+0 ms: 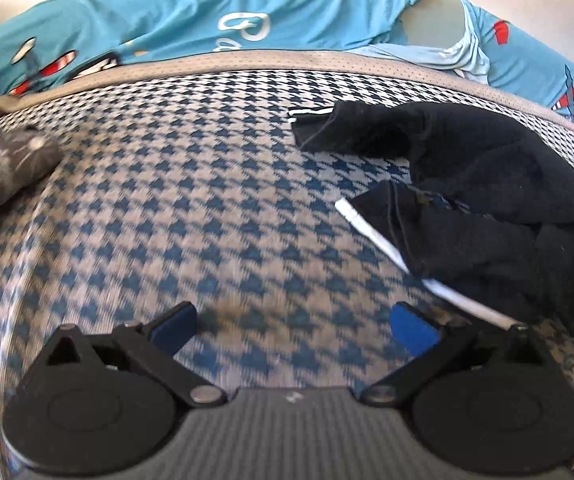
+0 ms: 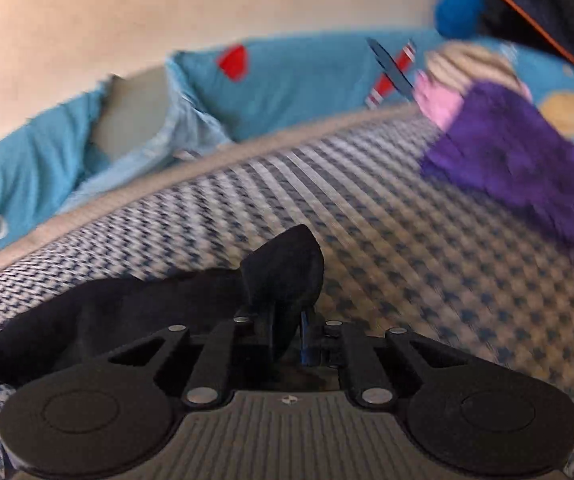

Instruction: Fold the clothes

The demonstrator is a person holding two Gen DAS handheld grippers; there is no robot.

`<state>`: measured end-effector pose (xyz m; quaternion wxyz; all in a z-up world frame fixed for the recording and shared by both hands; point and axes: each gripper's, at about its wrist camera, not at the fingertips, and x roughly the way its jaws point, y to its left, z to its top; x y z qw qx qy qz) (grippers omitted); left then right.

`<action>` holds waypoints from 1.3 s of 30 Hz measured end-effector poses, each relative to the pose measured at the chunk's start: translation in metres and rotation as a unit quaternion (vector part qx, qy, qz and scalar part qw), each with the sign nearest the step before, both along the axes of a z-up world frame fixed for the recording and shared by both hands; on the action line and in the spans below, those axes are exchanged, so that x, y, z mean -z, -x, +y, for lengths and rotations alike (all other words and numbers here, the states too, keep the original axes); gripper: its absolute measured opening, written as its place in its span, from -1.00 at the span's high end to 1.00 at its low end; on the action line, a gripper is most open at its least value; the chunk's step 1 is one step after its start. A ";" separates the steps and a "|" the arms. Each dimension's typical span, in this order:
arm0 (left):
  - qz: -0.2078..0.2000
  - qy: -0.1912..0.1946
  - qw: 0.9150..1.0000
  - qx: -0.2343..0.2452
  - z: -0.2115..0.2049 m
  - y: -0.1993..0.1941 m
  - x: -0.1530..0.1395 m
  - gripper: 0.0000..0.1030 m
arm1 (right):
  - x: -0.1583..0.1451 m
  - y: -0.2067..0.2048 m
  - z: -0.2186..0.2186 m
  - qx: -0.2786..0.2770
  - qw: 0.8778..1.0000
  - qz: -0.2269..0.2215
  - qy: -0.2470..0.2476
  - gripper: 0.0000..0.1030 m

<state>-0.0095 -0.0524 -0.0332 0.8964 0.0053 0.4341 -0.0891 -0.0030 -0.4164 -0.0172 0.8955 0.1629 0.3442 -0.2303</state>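
Left gripper (image 1: 294, 326): jaws wide apart, blue pads (image 1: 413, 330) clear of everything, nothing between them. Below: blue-and-beige houndstooth woven mat (image 1: 191, 200). Crumpled black garment with white trim (image 1: 487, 216) lies on the mat at right. Turquoise printed bedsheet (image 1: 207, 12) bunched along far edge. Dark patterned bundle (image 1: 3, 168) at left edge.

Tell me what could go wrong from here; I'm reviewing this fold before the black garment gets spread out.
1. The right hand-held gripper is shut on only a small bunched bit of the black garment; that pinch might slip if pulled.
2. The garment lies crumpled with its white-edged hem tucked under, so a pull may drag it along the checked bed cover rather than flatten it.
3. The left hand-held gripper is open over bare cover, so nothing anchors the other end.
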 end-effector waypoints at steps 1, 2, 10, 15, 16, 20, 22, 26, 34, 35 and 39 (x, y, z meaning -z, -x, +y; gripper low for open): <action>-0.002 -0.003 1.000 0.000 0.000 0.005 0.000 -1.00 | 0.003 0.002 -0.005 0.008 1.000 0.007 -0.020 0.78; -0.003 -0.009 1.000 0.000 -0.001 0.010 0.001 -1.00 | 0.007 0.004 -0.008 0.016 0.999 0.013 -0.036 0.71; -0.011 -0.027 1.000 -0.012 -0.002 0.044 0.004 -1.00 | 0.017 0.018 -0.013 0.045 0.996 0.030 -0.071 0.53; -0.011 -0.024 1.000 -0.015 0.002 0.057 0.005 -1.00 | 0.012 0.025 -0.009 0.044 0.996 0.026 -0.069 0.46; -0.011 -0.024 1.000 -0.016 0.002 0.058 0.005 -1.00 | 0.011 0.025 -0.009 0.042 0.997 0.024 -0.065 0.44; -0.016 -0.030 0.999 -0.017 0.000 0.065 0.007 -1.00 | 0.008 0.029 -0.010 0.047 0.996 0.017 -0.068 0.37; -0.017 -0.032 0.999 -0.017 0.000 0.068 0.007 -1.00 | 0.006 0.033 -0.010 0.048 0.996 0.013 -0.076 0.35; -0.020 -0.033 0.999 -0.017 0.001 0.072 0.008 -1.00 | 0.005 0.037 -0.010 0.046 0.996 0.009 -0.082 0.30; -0.024 -0.036 0.999 -0.016 0.001 0.080 0.009 -1.00 | 0.005 0.047 -0.016 0.057 0.992 0.002 -0.113 0.14; -0.025 -0.036 0.999 -0.016 0.001 0.080 0.009 -1.00 | 0.004 0.048 -0.016 0.056 0.992 0.000 -0.110 0.13; -0.024 -0.037 0.999 -0.017 0.001 0.083 0.009 -1.00 | -0.003 0.053 -0.015 0.054 0.994 -0.014 -0.095 0.05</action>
